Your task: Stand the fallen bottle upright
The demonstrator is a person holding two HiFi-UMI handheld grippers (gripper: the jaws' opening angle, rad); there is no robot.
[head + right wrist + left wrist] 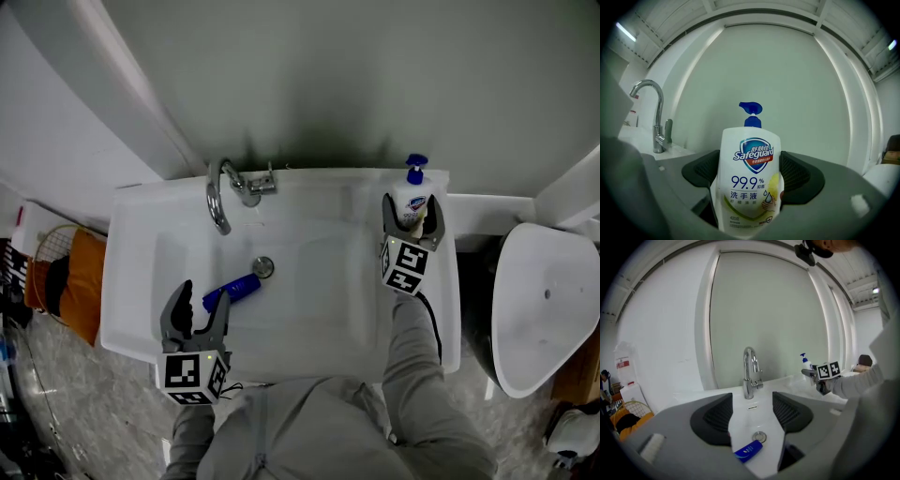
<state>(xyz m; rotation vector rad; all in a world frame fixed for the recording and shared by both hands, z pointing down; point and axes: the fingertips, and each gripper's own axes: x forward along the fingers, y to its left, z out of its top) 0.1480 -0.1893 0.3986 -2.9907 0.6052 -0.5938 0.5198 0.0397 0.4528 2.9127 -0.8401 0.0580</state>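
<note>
White ceramic forms the sink [141, 216], which has a chrome faucet [220, 192] at its far rim and a drain [263, 267] in the basin. Only the right gripper view reads the label on the Safeguard hand-soap bottle [750, 180]. It is white with a blue pump and stands upright, with both pads of the right gripper [750, 171] closed against its sides. The head view places that bottle [412, 199] on the sink's far right corner.

The left gripper view looks down the basin. The blue bottle [749, 450] lies on its side just near of the drain, low between the spread jaws of the left gripper [752, 413], and neither pad touches it. From the head view this bottle [234, 289] slants across the basin floor beside the left gripper [202, 292].

A pale grey-green wall stands behind the sink. A white toilet bowl [544, 300] sits to its right and an orange cloth [80, 281] to its left, over a mottled grey floor.

Grey sleeves reach forward. The right gripper [411, 211] points level at the wall, and the left one tips slightly down.
</note>
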